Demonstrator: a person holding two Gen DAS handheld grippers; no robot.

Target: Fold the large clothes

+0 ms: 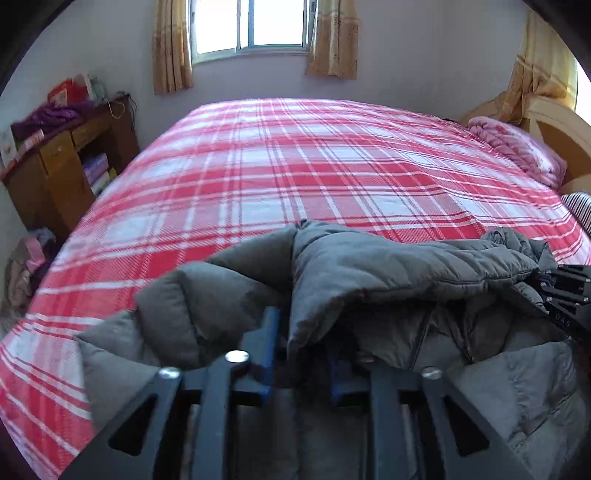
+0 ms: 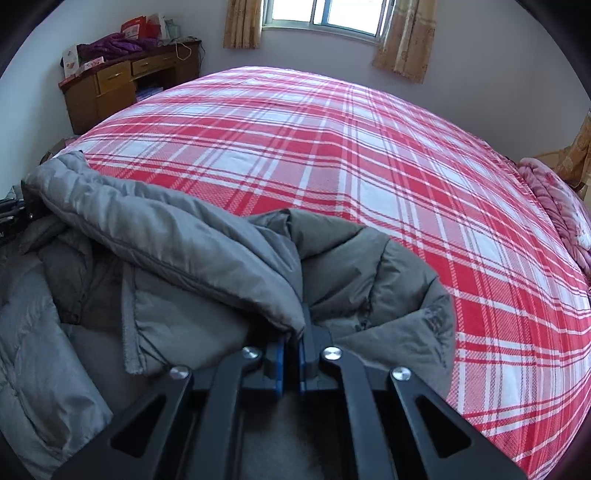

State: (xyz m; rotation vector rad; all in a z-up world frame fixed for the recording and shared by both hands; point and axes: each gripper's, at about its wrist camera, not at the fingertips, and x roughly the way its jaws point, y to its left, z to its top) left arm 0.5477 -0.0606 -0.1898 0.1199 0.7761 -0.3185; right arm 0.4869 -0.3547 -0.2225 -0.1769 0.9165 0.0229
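Left gripper (image 1: 301,354): nearest the left wrist camera, black linkage with blue pads; jaws stand part-way apart with a padded fold of the jacket between them; fabric hides the pad faces, so whether they press on it cannot be told.
Grey puffer jacket (image 1: 388,280): one, bunched at the near edge of the bed; in the left wrist view it fills the lower middle and runs to the lower right, draped over the left fingers.
Right gripper (image 2: 291,363): seen from its own camera, blue pads drawn nearly together, pinching a thin fold of the jacket (image 2: 207,251) where a long quilted edge comes down to the fingertips; closed on the cloth.
Jacket relative to right jaws: bulk lies to the left and ahead of the fingers; a rounded padded section sits just to the right of them.
Other gripper in each view: the right one's black frame shows at the far right rim of the left wrist view (image 1: 565,291), touching the jacket; a dark sliver at the left rim of the right wrist view may be the left one.
Bed (image 1: 295,166): one, covered in a red and white plaid sheet, bare beyond the jacket.
Wooden desk (image 2: 122,88): one, beside the bed's far left corner, purple cloth and boxes on top.
Pink blanket (image 1: 517,147): one, bunched at the bed's far right corner.
Window (image 1: 251,26): one, two curtains.
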